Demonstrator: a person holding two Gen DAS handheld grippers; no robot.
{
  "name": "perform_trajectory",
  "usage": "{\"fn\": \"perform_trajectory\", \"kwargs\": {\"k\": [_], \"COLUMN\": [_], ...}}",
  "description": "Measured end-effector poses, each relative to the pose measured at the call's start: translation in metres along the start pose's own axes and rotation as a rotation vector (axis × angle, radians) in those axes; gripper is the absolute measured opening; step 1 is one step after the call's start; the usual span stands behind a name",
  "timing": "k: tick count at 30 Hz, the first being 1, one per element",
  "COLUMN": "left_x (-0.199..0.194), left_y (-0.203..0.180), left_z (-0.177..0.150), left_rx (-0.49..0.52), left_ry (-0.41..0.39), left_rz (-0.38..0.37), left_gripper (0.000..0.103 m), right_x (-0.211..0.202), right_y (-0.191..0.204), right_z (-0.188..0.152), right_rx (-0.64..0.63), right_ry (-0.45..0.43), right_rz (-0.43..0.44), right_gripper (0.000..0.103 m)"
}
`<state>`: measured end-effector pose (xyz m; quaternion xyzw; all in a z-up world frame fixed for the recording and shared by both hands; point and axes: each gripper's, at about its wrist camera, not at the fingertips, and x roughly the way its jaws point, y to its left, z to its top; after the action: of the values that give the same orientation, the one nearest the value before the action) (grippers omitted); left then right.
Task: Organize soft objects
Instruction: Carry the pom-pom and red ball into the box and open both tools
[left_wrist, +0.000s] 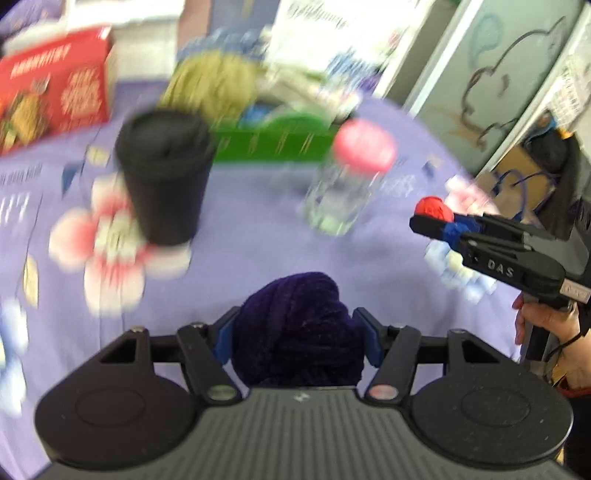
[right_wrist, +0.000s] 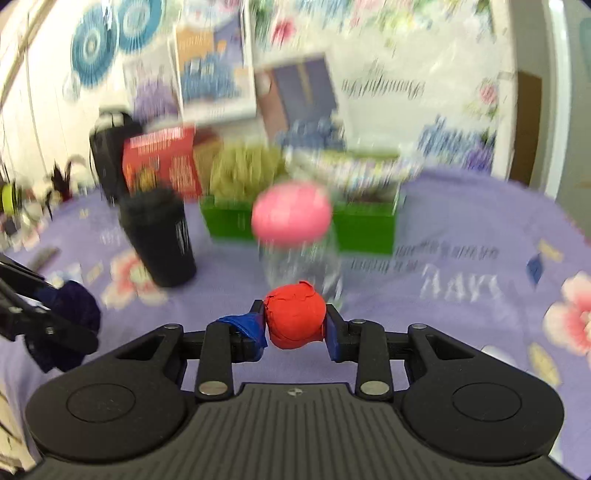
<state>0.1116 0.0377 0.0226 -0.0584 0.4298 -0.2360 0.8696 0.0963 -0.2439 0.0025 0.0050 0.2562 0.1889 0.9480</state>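
Observation:
A dark purple yarn ball (left_wrist: 299, 325) fills the space between my left gripper's (left_wrist: 297, 338) blue pads, which are shut on it above the purple tablecloth. My right gripper (right_wrist: 295, 328) is shut on a small red ball (right_wrist: 295, 319); the left wrist view shows the same right gripper (left_wrist: 430, 221) at the right with the red ball (left_wrist: 433, 208) at its tip. In the right wrist view the left gripper's purple yarn ball (right_wrist: 75, 306) shows at the left edge. A green bin (left_wrist: 273, 142) at the back holds an olive yarn ball (left_wrist: 212, 86) and other soft items.
A black lidded cup (left_wrist: 166, 177) and a clear jar with a pink lid (left_wrist: 347, 181) stand between me and the green bin (right_wrist: 365, 225). A red box (left_wrist: 55, 85) sits back left. A person's hand (left_wrist: 546, 325) holds the right gripper. Both views are blurred.

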Motion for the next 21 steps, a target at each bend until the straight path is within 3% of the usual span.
{"fn": "perform_trajectory", "kwargs": {"k": [5, 10, 15, 21], "left_x": [-0.011, 0.01, 0.064, 0.129], "left_y": [-0.005, 0.0, 0.028, 0.052], "left_z": [0.082, 0.175, 0.249, 0.284], "left_rx": [0.031, 0.07, 0.022, -0.006], "left_ry": [-0.123, -0.192, -0.156, -0.095], "left_rz": [-0.005, 0.041, 0.096, 0.18], "left_gripper": [0.064, 0.064, 0.064, 0.064], "right_x": [0.002, 0.067, 0.147, 0.211], "right_y": [-0.021, -0.044, -0.058, -0.059], "right_z": [0.068, 0.135, 0.168, 0.169], "right_rx": [-0.039, -0.066, -0.059, -0.052], "right_ry": [-0.096, -0.084, -0.024, 0.024], "right_rz": [-0.03, -0.04, -0.02, 0.044], "right_gripper": [0.015, 0.016, 0.016, 0.018]}}
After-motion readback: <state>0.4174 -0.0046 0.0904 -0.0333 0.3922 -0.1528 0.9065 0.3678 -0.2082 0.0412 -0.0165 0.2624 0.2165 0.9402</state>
